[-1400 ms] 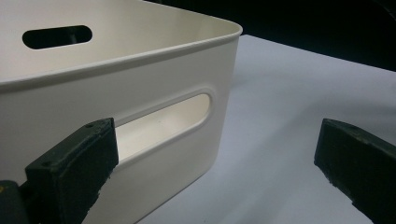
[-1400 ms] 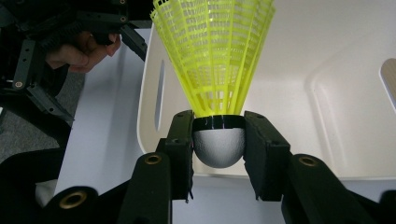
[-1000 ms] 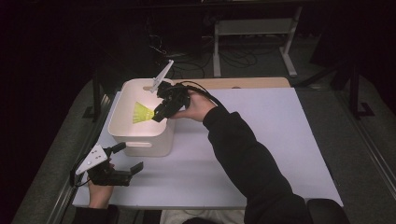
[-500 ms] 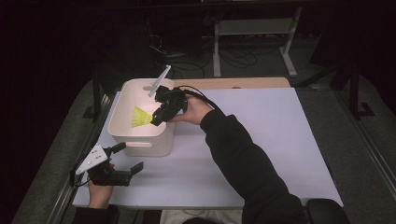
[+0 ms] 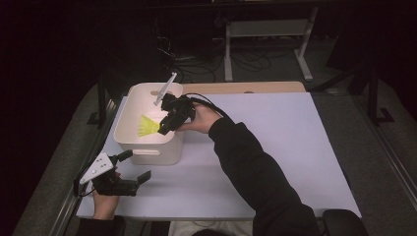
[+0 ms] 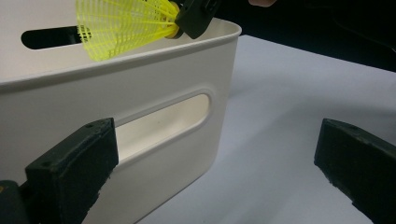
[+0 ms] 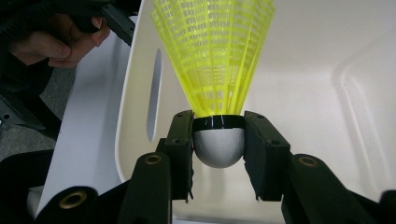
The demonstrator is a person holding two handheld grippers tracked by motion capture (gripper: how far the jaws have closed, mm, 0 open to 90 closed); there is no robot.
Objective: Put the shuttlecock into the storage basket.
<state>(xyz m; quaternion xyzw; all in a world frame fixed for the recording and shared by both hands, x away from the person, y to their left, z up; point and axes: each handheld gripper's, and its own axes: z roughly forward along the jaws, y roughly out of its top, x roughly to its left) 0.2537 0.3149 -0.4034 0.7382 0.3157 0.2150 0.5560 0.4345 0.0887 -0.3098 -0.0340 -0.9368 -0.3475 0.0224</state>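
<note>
The right gripper (image 7: 218,154) pinches a yellow shuttlecock (image 7: 215,65) by its white cork head, above the inside of the white bin (image 5: 129,105) at far left. Judged very light; the mesh skirt looks flimsy, so the firm head is the sound hold. The left gripper (image 5: 132,167) rests spread, near the bin. The bin floor is partly hidden.
</note>
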